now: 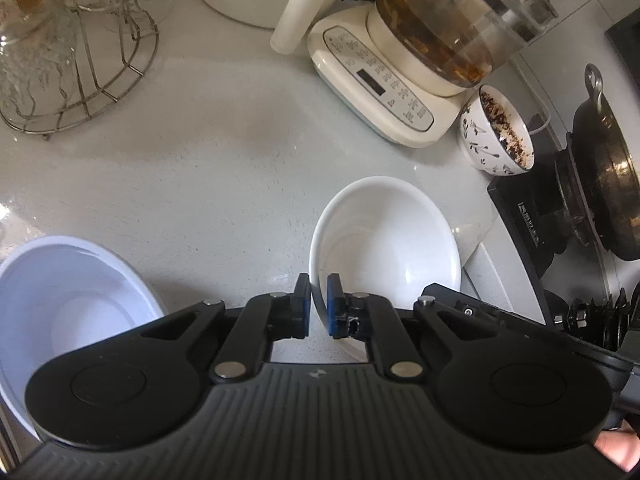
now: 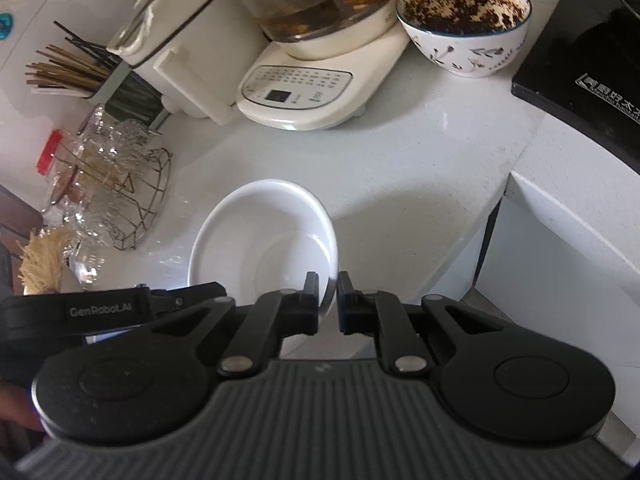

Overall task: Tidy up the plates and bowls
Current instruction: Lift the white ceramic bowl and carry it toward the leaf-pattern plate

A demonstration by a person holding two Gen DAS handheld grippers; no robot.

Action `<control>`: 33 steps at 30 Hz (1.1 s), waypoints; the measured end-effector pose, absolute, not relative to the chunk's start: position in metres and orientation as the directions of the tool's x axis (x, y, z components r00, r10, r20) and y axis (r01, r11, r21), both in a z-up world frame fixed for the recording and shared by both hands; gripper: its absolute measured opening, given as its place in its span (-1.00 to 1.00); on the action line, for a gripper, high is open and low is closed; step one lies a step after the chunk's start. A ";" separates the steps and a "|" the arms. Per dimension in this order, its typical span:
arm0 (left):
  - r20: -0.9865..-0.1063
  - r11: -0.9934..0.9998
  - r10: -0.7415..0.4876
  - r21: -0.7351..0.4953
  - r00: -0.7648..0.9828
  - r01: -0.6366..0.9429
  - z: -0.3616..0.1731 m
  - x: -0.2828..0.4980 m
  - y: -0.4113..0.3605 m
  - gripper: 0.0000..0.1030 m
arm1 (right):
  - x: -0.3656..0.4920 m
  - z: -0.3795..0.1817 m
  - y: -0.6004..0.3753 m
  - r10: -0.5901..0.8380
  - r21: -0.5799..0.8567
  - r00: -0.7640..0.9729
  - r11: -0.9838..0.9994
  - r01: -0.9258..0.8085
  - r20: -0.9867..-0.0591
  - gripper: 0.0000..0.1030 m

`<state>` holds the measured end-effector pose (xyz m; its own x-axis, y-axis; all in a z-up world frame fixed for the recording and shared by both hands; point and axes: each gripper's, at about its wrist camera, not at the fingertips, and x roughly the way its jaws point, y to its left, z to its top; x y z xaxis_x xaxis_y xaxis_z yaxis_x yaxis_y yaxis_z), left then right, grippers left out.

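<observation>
A white bowl (image 1: 396, 236) sits on the pale counter, also in the right wrist view (image 2: 256, 232). My left gripper (image 1: 319, 306) is shut on the bowl's left rim, one pad inside and one outside. My right gripper (image 2: 328, 304) is shut on the same bowl's right rim. A second white bowl (image 1: 68, 304) stands at the lower left of the left wrist view. A patterned bowl (image 1: 496, 136) holding dark residue stands near the stove, also in the right wrist view (image 2: 468, 24).
A cream electric kettle base with a glass pot (image 1: 384, 92) stands behind the bowl. A wire rack with glassware (image 1: 76, 60) is at the left. A black wok (image 1: 608, 176) sits on the stove at right. Chopsticks (image 2: 68, 68) stand in a holder. The counter edge (image 2: 492, 208) drops off at right.
</observation>
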<state>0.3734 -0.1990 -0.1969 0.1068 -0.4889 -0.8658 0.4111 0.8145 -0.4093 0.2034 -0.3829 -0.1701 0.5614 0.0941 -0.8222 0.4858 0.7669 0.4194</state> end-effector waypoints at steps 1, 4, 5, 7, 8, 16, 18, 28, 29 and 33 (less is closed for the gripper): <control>-0.864 0.813 -0.491 -0.409 0.111 0.414 -0.195 0.373 -0.198 -0.82 | 0.203 -0.168 -0.382 0.096 0.423 0.566 0.766 0.483 -0.819 -0.78; -0.857 0.810 -0.501 -0.417 0.118 0.413 -0.187 0.372 -0.191 -0.82 | 0.202 -0.161 -0.380 0.100 0.431 0.576 0.767 0.475 -0.811 -0.78; -0.856 0.810 -0.504 -0.420 0.119 0.408 -0.186 0.372 -0.189 -0.82 | 0.201 -0.159 -0.380 0.103 0.436 0.579 0.766 0.472 -0.809 -0.78; -0.855 0.813 -0.506 -0.428 0.117 0.394 -0.182 0.371 -0.184 -0.82 | 0.200 -0.153 -0.379 0.110 0.443 0.584 0.765 0.467 -0.805 -0.78; -0.855 0.815 -0.506 -0.430 0.116 0.388 -0.180 0.370 -0.183 -0.82 | 0.200 -0.150 -0.378 0.111 0.445 0.586 0.766 0.464 -0.802 -0.78; -0.847 0.817 -0.509 -0.417 0.155 0.398 -0.153 0.359 -0.174 -0.81 | 0.196 -0.126 -0.371 0.106 0.443 0.611 0.786 0.432 -0.785 -0.78; -0.843 0.815 -0.511 -0.414 0.168 0.406 -0.145 0.357 -0.173 -0.81 | 0.195 -0.121 -0.370 0.107 0.449 0.619 0.785 0.427 -0.778 -0.78; -0.843 0.829 -0.493 -0.378 0.217 0.413 -0.117 0.345 -0.163 -0.80 | 0.193 -0.096 -0.359 0.116 0.453 0.645 0.804 0.386 -0.756 -0.78; -0.842 0.830 -0.491 -0.373 0.224 0.416 -0.115 0.344 -0.161 -0.80 | 0.194 -0.094 -0.357 0.116 0.450 0.645 0.808 0.381 -0.755 -0.78; -0.840 0.833 -0.485 -0.357 0.246 0.424 -0.106 0.340 -0.154 -0.80 | 0.196 -0.087 -0.347 0.103 0.412 0.641 0.840 0.354 -0.761 -0.77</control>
<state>0.3400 -0.1542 -0.1059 0.2457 -0.4846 -0.8395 0.4237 0.8326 -0.3567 0.1957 -0.3469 -0.0872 0.6409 0.1027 -0.7607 0.3540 0.8398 0.4117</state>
